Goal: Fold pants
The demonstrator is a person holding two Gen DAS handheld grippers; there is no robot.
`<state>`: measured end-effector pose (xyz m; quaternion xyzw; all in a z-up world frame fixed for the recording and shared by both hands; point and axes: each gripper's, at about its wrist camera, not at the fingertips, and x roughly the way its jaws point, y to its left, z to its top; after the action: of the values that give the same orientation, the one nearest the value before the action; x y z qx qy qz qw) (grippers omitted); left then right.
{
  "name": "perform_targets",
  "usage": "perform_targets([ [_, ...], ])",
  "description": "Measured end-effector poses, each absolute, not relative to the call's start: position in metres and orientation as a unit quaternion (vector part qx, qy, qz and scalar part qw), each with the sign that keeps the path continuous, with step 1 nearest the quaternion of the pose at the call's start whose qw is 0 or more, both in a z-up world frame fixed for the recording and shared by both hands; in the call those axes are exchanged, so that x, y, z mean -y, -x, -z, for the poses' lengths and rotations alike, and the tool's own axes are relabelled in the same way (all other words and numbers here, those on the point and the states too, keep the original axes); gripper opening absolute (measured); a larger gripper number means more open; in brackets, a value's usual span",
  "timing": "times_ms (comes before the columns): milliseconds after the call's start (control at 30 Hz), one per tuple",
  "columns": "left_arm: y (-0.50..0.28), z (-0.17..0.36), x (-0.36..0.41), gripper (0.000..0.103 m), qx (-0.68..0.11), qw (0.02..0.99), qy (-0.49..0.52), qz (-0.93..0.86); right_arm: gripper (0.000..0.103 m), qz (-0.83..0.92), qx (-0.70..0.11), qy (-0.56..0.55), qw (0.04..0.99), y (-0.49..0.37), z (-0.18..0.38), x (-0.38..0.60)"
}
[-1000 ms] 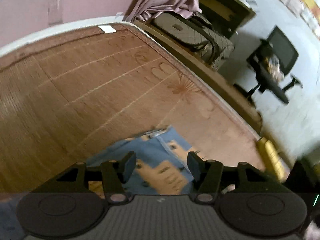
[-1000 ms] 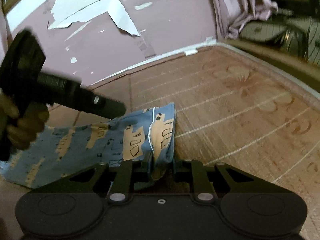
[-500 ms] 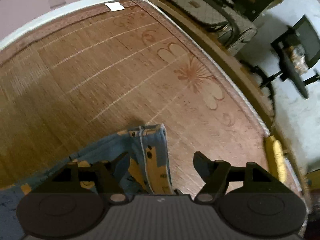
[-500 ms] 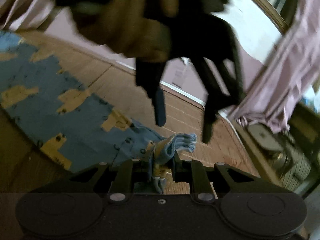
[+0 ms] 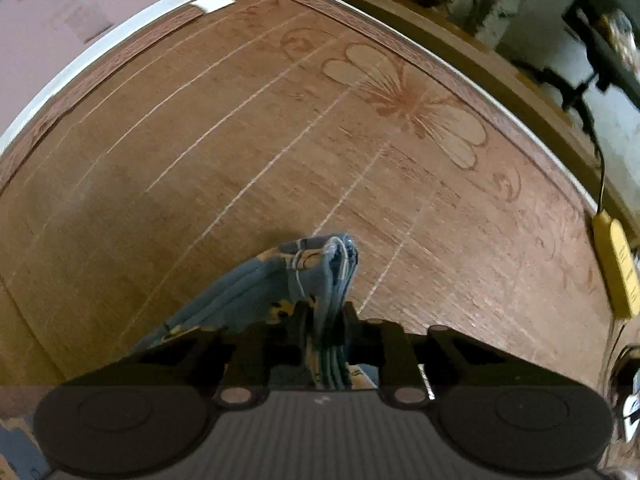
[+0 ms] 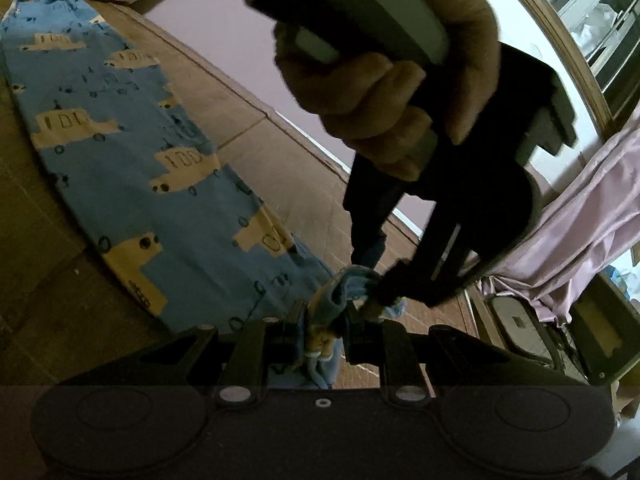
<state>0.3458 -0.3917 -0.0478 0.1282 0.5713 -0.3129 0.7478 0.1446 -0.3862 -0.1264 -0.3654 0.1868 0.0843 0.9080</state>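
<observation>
A bedroom in a lived-in home. The broad surface is a bed covered by a woven bamboo mat (image 5: 240,152) with pale stitched lines and a printed flower (image 5: 404,96), bordered by a white mattress edge (image 5: 100,44). Beside it runs a wooden bed frame (image 5: 472,52), with a quilted bag (image 6: 516,320) just beyond. The wall (image 5: 80,4) is mauve — its paint peeling in patches — and a pale lilac curtain (image 6: 580,208) hangs by a wooden-framed window (image 6: 568,44). A yellow power strip (image 5: 618,264) with a dark cord sits at the bed's side. Children's blue pyjama pants (image 6: 132,160) printed with cream boats lie on the mat — domestic laundry.
</observation>
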Motion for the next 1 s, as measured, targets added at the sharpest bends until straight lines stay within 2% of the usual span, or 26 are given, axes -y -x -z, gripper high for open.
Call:
perform_targets([
  [333,-0.341,0.025,0.267,0.011,-0.554,0.757,0.075,0.339,0.019,-0.145,-0.15,0.327,0.922,-0.123,0.088,0.35],
  [500,-0.326,0.028,0.201,0.011,-0.512,0.781,0.086,0.349,0.019,-0.183,-0.167,0.312,0.917,-0.122,0.076,0.31],
  [633,-0.321,0.052,0.158,0.011,-0.508,0.785,0.103,0.339,0.018,-0.185,-0.219,0.267,0.92,-0.126,0.082,0.274],
  [767,-0.316,0.08,0.125,0.012,-0.513,0.788,0.07,0.334,0.018,-0.187,-0.267,0.261,0.909,-0.129,0.1,0.238],
  [900,-0.309,0.089,0.102,0.019,-0.5,0.788,0.077,0.351,0.016,-0.186,-0.275,0.272,0.903,-0.126,0.105,0.216],
  [967,-0.309,0.088,0.097,0.035,-0.494,0.791,0.088,0.35,0.018,-0.178,-0.281,0.267,0.905,-0.126,0.105,0.211],
  [1000,-0.308,0.088,0.095,0.037,-0.493,0.791,0.091,0.351,0.019,-0.175,-0.284,0.262,0.905,-0.126,0.105,0.208],
])
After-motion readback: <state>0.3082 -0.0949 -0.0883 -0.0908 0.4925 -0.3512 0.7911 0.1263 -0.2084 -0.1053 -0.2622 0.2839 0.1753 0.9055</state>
